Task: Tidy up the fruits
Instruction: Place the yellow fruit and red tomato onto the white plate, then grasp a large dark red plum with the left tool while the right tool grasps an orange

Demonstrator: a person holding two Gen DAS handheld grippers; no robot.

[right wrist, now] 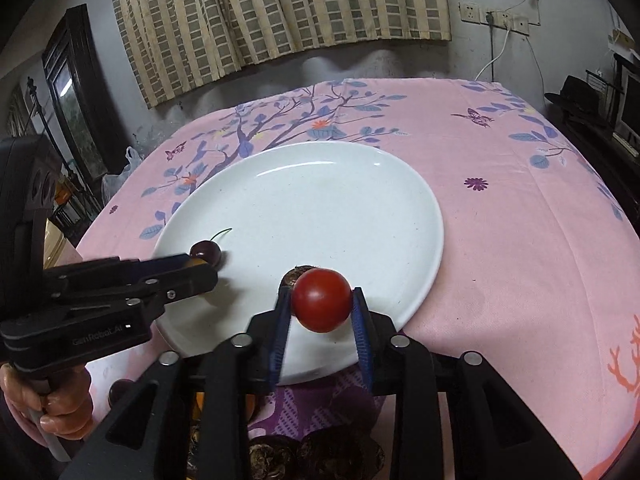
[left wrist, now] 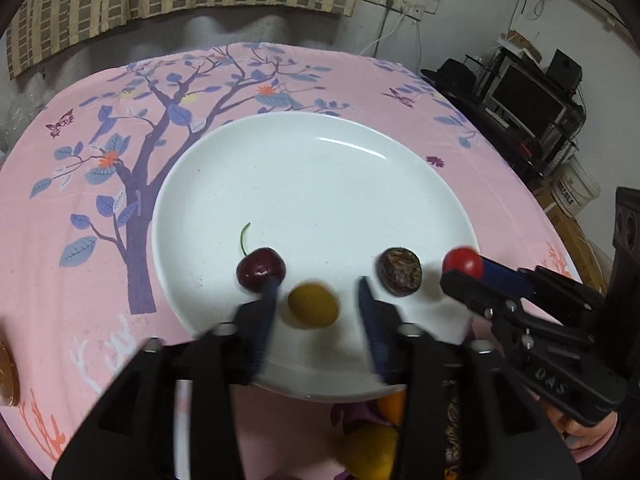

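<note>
A white plate (left wrist: 320,184) lies on the pink tablecloth. On its near part are a dark red cherry (left wrist: 261,270) with a green stem and a dark brown wrinkled fruit (left wrist: 399,271). My left gripper (left wrist: 318,296) is open over the plate's near edge; a small yellow fruit (left wrist: 313,306), blurred, is between its fingers and apart from them. My right gripper (right wrist: 320,300) is shut on a red cherry tomato (right wrist: 321,299) above the plate's (right wrist: 320,208) near rim, and shows in the left wrist view (left wrist: 464,268). The cherry (right wrist: 206,253) and brown fruit (right wrist: 294,274) show behind it.
More fruits lie near the front edge under the grippers: yellow ones (left wrist: 370,454), dark wrinkled ones (right wrist: 280,456). A brown round object (left wrist: 6,376) sits at the left edge. Shelves with electronics (left wrist: 520,100) stand right of the table; a curtain (right wrist: 280,12) hangs behind.
</note>
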